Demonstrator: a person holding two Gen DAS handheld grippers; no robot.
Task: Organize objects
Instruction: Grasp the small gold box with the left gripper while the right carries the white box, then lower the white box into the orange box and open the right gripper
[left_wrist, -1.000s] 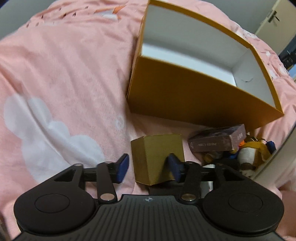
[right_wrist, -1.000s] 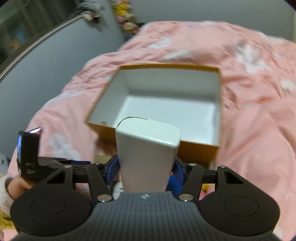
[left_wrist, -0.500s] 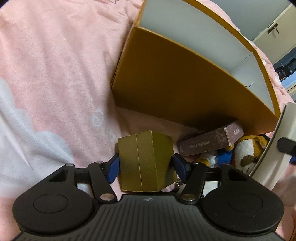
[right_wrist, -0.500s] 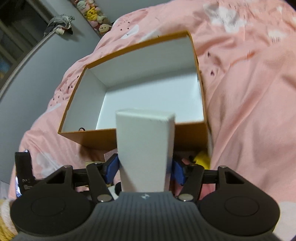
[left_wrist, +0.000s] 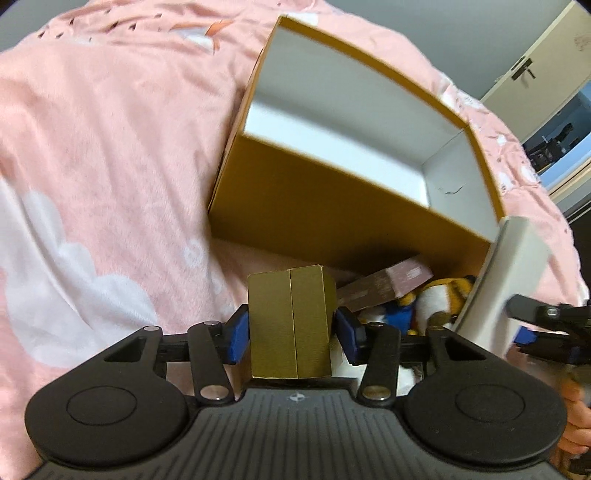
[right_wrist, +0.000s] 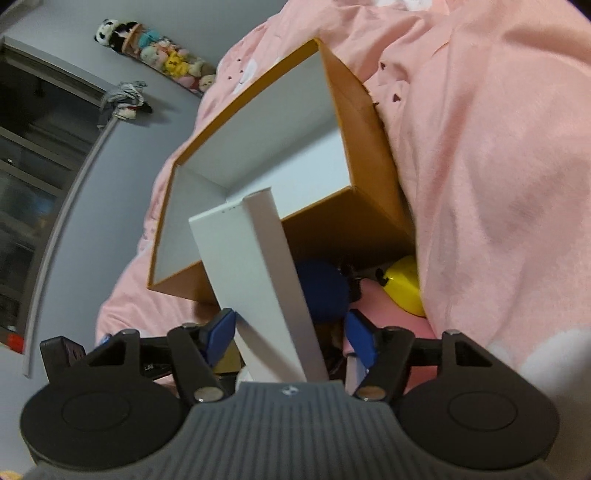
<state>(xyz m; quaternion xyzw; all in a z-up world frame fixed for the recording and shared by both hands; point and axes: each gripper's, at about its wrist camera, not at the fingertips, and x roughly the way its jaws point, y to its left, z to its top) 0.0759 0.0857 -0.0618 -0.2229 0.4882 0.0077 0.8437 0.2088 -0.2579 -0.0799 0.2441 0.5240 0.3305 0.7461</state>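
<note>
Beside the open orange box (left_wrist: 332, 206) on the pink blanket (left_wrist: 110, 147), my left gripper (left_wrist: 291, 332) is closing on a small gold box (left_wrist: 290, 328); my right gripper (right_wrist: 291, 339) clamps a tilted white box (right_wrist: 255, 280), presumably both bound for the orange box.

Matt cardboard storage box (left_wrist: 332, 206); soft pink cloth blanket (left_wrist: 110, 147); fine-ribbed gold carton (left_wrist: 291, 325).
</note>
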